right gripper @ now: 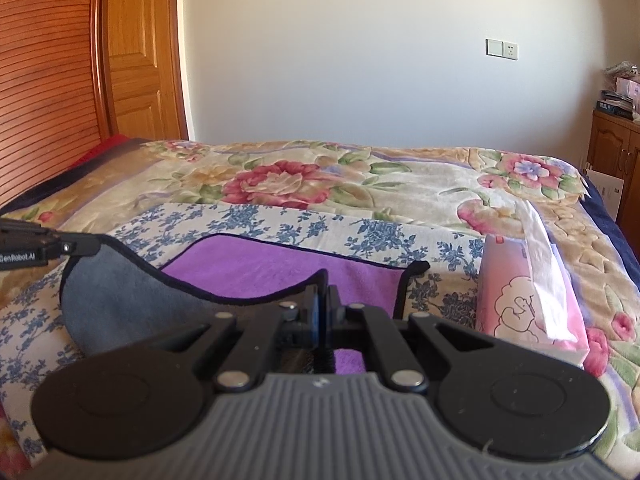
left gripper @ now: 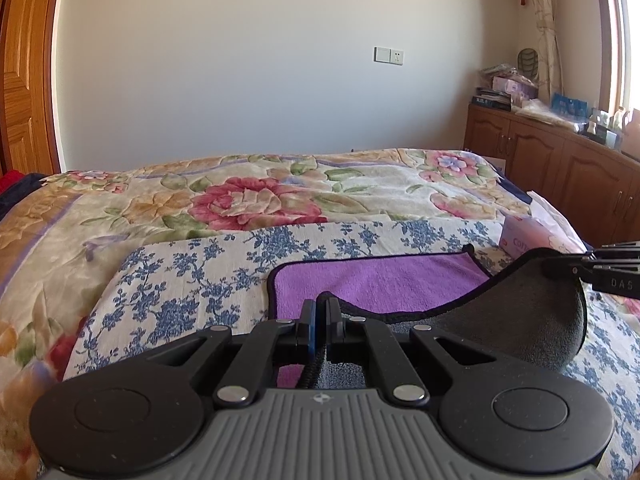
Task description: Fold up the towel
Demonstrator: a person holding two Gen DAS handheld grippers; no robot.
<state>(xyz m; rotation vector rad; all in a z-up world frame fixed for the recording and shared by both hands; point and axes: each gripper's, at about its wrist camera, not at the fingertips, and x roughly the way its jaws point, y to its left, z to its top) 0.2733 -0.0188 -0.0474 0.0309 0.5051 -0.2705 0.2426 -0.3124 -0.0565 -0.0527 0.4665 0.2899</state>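
Observation:
A towel, purple (left gripper: 380,280) on one face and grey (left gripper: 532,316) on the other, with a dark hem, lies on a blue-flowered cloth (left gripper: 188,280) on the bed. My left gripper (left gripper: 320,312) is shut on the towel's near left corner and holds it lifted. My right gripper (right gripper: 323,300) is shut on the near right corner; it also shows at the right edge of the left wrist view (left gripper: 560,268). The near edge sags between them, grey face (right gripper: 120,300) up, over the purple face (right gripper: 280,268). The far half lies flat.
A pink tissue pack (right gripper: 528,304) lies just right of the towel. The bed has a big floral blanket (left gripper: 256,196). A wooden cabinet (left gripper: 560,176) with clutter stands at the right, a wooden door (right gripper: 140,52) and headboard at the left.

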